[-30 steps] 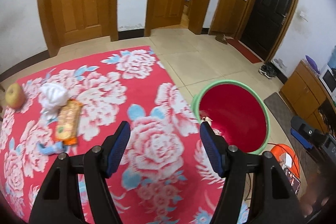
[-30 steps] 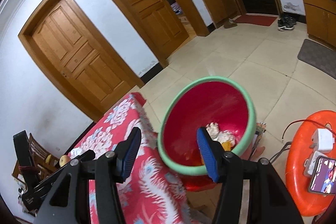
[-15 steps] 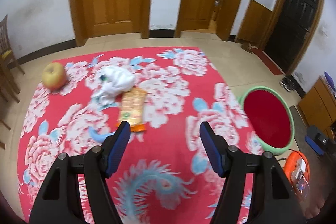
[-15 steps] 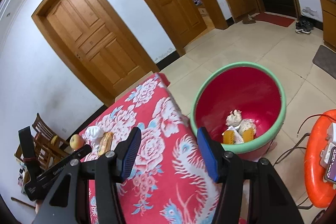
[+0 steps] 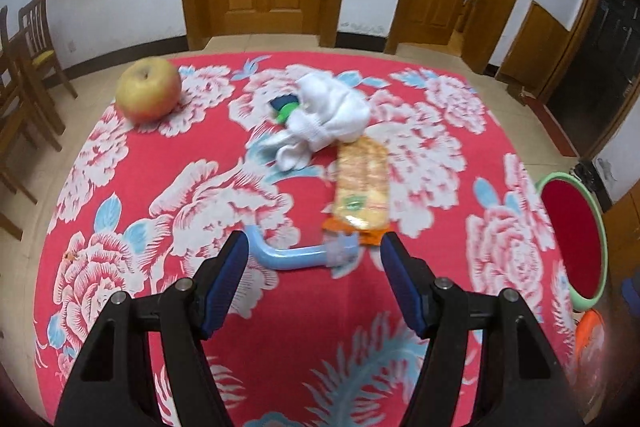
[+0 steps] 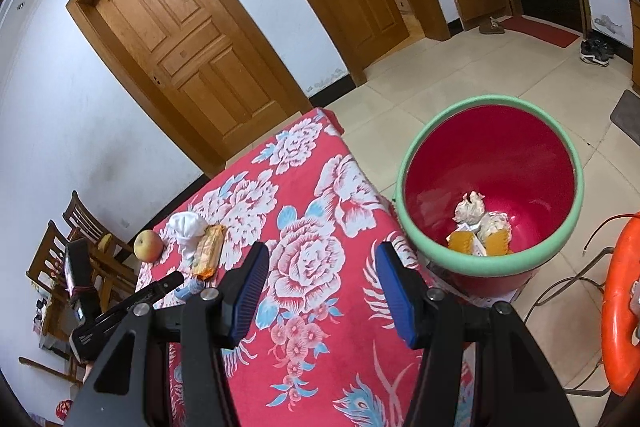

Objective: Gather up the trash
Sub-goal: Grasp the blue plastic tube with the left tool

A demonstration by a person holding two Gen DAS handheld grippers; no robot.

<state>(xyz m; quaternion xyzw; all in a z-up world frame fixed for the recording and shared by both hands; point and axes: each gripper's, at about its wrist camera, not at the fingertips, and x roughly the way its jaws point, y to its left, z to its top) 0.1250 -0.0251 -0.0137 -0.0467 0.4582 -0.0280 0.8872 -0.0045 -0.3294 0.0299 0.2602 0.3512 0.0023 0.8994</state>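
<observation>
**Thin straw, slippery cloth: watch the pickup**

Your biggest risk is the red floral tablecloth (image 5: 168, 163) on the table: it looks loose, so a tool tip dragging across it could bunch the cloth and shift everything on it. The red plastic bin with the green rim (image 6: 490, 263) stands on the floor just past the table's edge, so a careless release could drop trash beside it. The yellow apple (image 5: 148, 95) is likely not trash; leave it. The crumpled white cloth wad (image 5: 328, 115) touches the orange snack wrapper (image 5: 362, 187), so grabbing one may tug the other. The bent light-blue plastic straw (image 5: 298, 258) lies flat and thin, so it may slip.

Your left tool (image 5: 314, 261) is spread and empty, just short of the straw. Your right tool (image 6: 318, 277) is likewise spread, empty. Around you: tiled floor, wooden doors, white walls.
</observation>
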